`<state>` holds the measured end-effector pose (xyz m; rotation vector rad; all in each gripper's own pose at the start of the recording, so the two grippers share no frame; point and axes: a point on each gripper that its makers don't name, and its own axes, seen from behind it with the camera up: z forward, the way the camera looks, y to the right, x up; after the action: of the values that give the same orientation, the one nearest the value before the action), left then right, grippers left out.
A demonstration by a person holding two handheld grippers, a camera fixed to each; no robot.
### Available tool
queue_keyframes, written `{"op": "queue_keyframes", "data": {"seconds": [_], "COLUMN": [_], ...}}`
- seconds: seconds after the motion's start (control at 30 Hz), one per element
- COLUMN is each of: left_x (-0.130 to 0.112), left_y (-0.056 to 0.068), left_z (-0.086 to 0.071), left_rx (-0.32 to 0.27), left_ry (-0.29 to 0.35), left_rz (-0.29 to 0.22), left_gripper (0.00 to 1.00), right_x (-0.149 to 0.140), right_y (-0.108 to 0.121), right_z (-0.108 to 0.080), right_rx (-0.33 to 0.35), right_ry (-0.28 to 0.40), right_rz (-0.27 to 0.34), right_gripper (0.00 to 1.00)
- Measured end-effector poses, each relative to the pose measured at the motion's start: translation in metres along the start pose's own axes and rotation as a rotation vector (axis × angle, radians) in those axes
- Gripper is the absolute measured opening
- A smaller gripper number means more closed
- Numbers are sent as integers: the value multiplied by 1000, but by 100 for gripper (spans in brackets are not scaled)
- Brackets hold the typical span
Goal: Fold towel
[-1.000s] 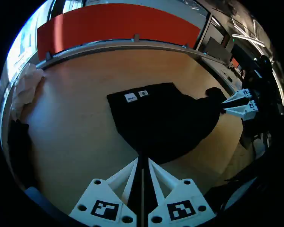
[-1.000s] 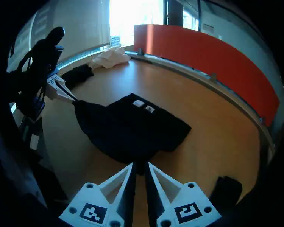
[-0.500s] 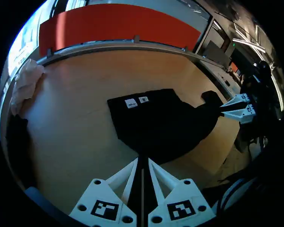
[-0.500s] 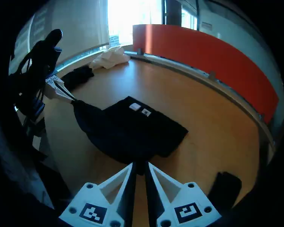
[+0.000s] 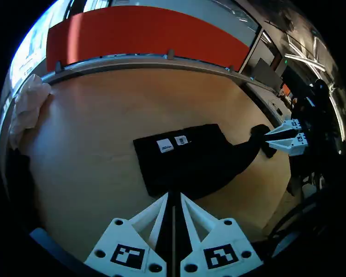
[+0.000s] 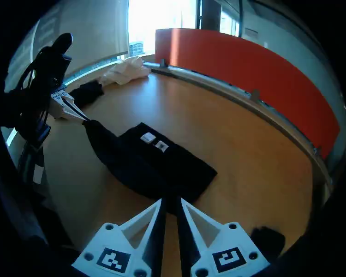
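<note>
Towel (image 5: 191,161), black with two white tags (image 5: 165,145) on its upper face, lies near the middle of a wooden table (image 5: 104,115), spread flat at its far end and pulled up off the wood at two near corners. The left gripper (image 5: 174,196) has its white fingers drawn nearly together, with the towel's near edge pinched in the narrow gap between them. The right gripper (image 6: 171,201) is clamped the same way on the towel's other corner. In the left gripper view it shows at the table's right edge, with a stretched tail of dark cloth running to its tips. A crumpled white cloth (image 5: 27,99) sits at the table's far left corner, just beside a dark cloth (image 6: 87,90). An orange panel (image 5: 140,30) stands along the far edge.
</note>
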<state>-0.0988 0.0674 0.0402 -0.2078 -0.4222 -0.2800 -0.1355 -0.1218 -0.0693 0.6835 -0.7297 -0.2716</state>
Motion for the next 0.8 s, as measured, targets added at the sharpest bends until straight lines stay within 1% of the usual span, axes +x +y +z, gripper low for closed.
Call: {"op": "queue_keyframes", "data": {"seconds": [0.17, 0.27, 0.5, 0.8], "left_x": [12, 16, 17, 21], "left_y": [-10, -17, -28, -40], "left_z": [16, 28, 53, 79], "left_rx": [-2, -1, -1, 1], "left_ry": [3, -3, -31, -47], "left_rz": [-17, -23, -34, -46], "left_gripper": [3, 3, 3, 3], "right_x": [4, 5, 1, -5], "right_y": [12, 18, 31, 45], "right_z": [16, 24, 44, 67], "right_rx": [8, 10, 14, -4], "right_ry": [-13, -20, -45, -62], "right_rz": [18, 28, 43, 69], "right_gripper": [15, 15, 15, 16]}}
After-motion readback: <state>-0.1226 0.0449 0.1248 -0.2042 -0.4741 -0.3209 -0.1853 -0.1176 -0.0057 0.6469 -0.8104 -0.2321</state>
